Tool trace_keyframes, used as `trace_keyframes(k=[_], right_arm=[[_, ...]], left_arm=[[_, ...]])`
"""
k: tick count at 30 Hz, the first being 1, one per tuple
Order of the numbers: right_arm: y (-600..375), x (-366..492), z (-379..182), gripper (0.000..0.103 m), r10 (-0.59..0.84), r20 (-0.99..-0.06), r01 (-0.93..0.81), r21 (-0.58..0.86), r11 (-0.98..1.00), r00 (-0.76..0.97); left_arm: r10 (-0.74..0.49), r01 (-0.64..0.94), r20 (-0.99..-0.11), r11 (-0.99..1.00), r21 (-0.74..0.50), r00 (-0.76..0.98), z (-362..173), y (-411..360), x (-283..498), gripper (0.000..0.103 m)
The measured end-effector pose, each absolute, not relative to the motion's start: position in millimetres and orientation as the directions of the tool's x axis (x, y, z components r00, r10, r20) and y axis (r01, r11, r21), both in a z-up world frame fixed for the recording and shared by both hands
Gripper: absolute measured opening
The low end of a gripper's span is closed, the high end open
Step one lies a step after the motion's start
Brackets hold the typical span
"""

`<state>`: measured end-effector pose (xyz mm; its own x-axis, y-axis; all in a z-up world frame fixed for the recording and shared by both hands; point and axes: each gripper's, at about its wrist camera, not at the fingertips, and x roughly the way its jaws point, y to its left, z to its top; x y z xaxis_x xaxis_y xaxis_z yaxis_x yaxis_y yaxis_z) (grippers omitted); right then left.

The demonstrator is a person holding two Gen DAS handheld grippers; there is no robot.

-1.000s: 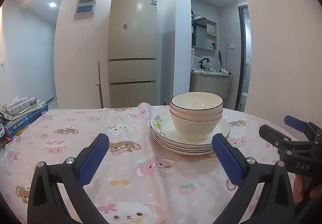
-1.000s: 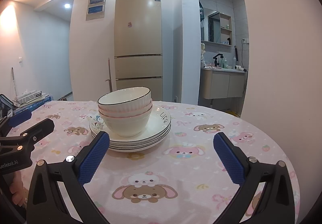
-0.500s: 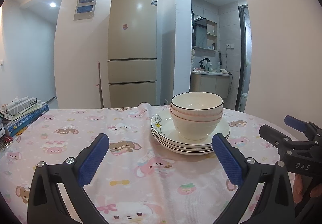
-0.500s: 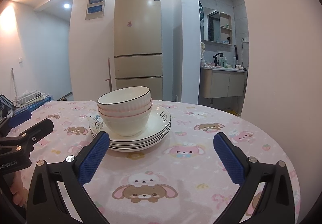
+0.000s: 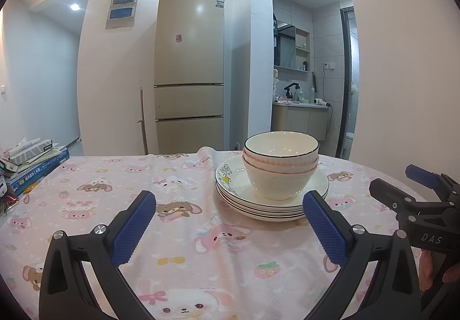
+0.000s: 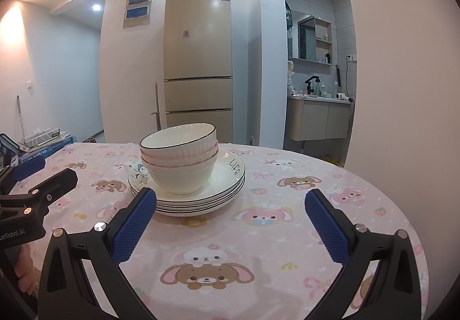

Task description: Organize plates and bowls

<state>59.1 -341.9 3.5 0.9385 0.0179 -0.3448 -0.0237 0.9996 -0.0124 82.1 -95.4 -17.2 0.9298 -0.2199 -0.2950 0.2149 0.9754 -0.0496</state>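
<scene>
Bowls (image 5: 280, 164), three nested, sat on a stack of plates (image 5: 271, 202) near the middle of the counter (image 5: 184, 239), which wore a pink cartoon cloth. Left gripper (image 5: 228, 229) and right gripper (image 6: 230, 229) both hung short of the stack, fingers spread wide, holding nothing. Judgement: stacking looked complete. If a bowl were to be lifted, best to pinch the top rim on one side and raise it straight up, so the lower bowls did not drag along.
</scene>
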Motion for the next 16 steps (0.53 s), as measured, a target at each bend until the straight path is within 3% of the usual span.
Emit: trace_keyframes(k=[16], right_arm=[[-343.2, 59.7, 3.8, 0.103, 0.019, -0.346, -0.025, -0.012, 1.000, 0.938]], left_arm=[[-0.220, 0.214, -0.295, 0.975, -0.050, 0.930, -17.0, -95.2, 81.9, 0.103]])
